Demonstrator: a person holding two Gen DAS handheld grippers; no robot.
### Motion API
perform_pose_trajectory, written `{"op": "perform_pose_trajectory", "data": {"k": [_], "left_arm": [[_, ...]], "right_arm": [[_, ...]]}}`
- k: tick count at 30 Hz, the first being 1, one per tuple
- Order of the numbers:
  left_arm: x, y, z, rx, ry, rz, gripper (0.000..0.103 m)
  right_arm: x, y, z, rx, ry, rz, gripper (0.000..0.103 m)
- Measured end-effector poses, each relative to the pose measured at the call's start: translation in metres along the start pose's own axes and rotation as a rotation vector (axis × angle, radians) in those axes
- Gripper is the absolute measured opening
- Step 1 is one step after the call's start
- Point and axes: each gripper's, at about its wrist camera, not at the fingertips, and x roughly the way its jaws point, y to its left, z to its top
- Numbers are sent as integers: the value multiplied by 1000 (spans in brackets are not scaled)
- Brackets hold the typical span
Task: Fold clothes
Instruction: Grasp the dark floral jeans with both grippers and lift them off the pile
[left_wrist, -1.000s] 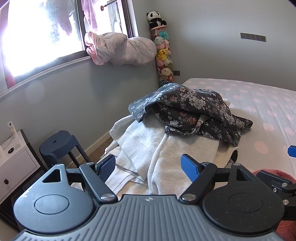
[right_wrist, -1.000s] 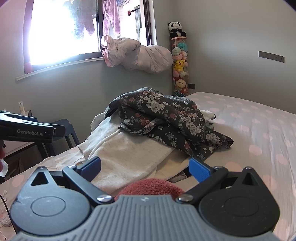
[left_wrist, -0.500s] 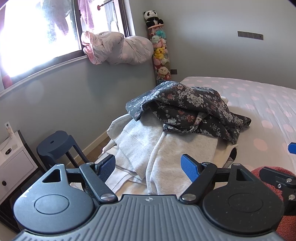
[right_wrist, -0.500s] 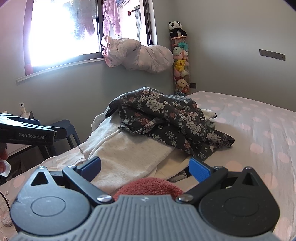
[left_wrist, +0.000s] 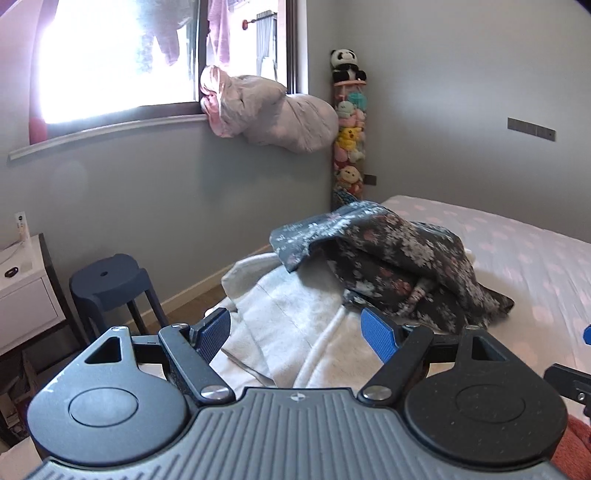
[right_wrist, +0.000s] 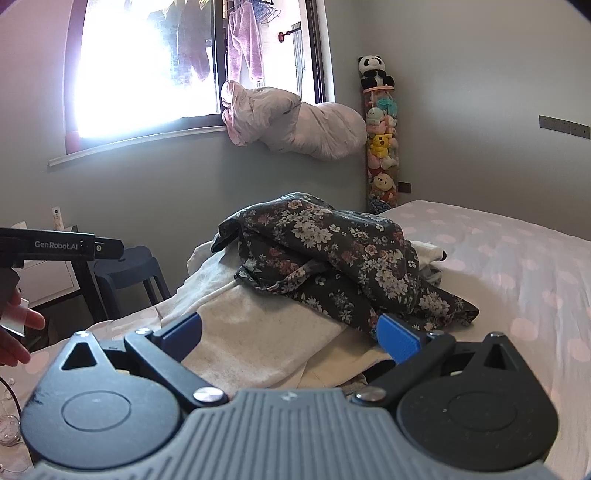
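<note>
Cream fleece garments (left_wrist: 295, 332) lie heaped at the near edge of the polka-dot bed (left_wrist: 535, 266); a crumpled dark floral garment (right_wrist: 332, 258) rests on top. The left gripper (left_wrist: 295, 332) and right gripper (right_wrist: 288, 330) hover over the pile, jaws spread wide, holding nothing. Risk: a pinch into soft, layered folds may lift several garments at once, or drag the pile off the bed edge.
</note>
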Motion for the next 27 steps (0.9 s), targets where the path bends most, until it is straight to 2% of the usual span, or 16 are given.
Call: {"op": "perform_pose_trajectory", "data": {"k": [3,10,18,23,27], "left_arm": [[5,7,0,-22,-25,1,78],[33,14,6,-43,79,12,78],[68,24,20,-125,199,-121,78],[88,8,36,-55,186,-65,78],[112,-11,50,-41,171,-88,78]], "right_arm": [[10,-8,0,1,10,2,102],[37,-24,-3,25,50,24,102],[68,-37,6,29,58,55,102],[91,-46,16,23,58,67,102],[114,-60,29,7,64,56,102]]}}
